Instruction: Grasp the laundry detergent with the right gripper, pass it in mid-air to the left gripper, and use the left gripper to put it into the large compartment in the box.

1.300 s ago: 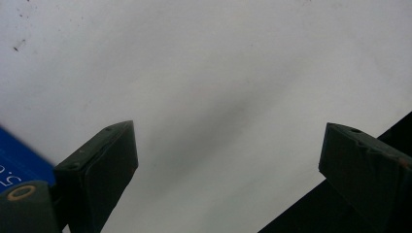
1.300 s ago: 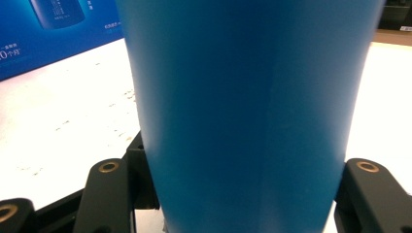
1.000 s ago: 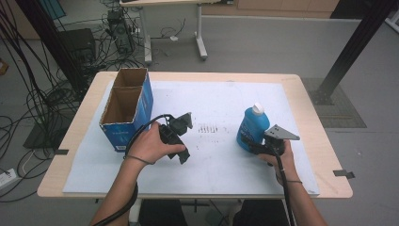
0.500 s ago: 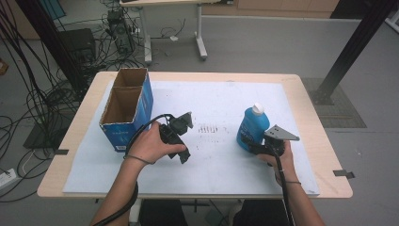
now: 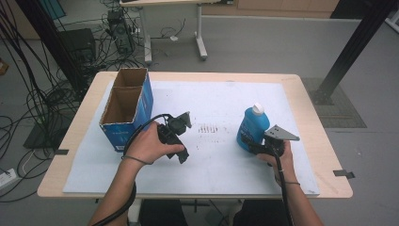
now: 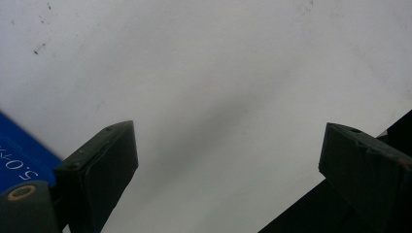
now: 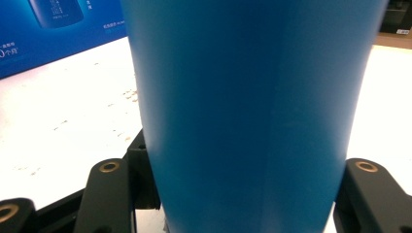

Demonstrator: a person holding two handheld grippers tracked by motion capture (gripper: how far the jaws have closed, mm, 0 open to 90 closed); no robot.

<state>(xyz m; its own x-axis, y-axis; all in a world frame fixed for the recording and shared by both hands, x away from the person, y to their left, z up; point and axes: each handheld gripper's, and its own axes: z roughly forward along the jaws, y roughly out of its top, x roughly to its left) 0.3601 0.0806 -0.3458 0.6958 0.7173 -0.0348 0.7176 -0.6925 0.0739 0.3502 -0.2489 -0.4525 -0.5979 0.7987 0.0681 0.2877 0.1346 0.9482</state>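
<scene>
A blue bottle [image 5: 251, 129] with a white cap stands on the white mat at the right. My right gripper [image 5: 250, 145] is shut on its lower body; in the right gripper view the bottle [image 7: 252, 111] fills the space between the two jaws. My left gripper [image 5: 179, 141] lies low over the mat near the middle, just right of the blue cardboard box [image 5: 126, 110]. Its jaws stand wide apart, and in the left gripper view only bare mat lies between the fingers [image 6: 102, 165].
The open-topped blue box has two compartments and stands at the table's left. A white mat [image 5: 207, 99] covers most of the wooden table [image 5: 310, 108]. Cables and table legs lie on the floor beyond the far edge.
</scene>
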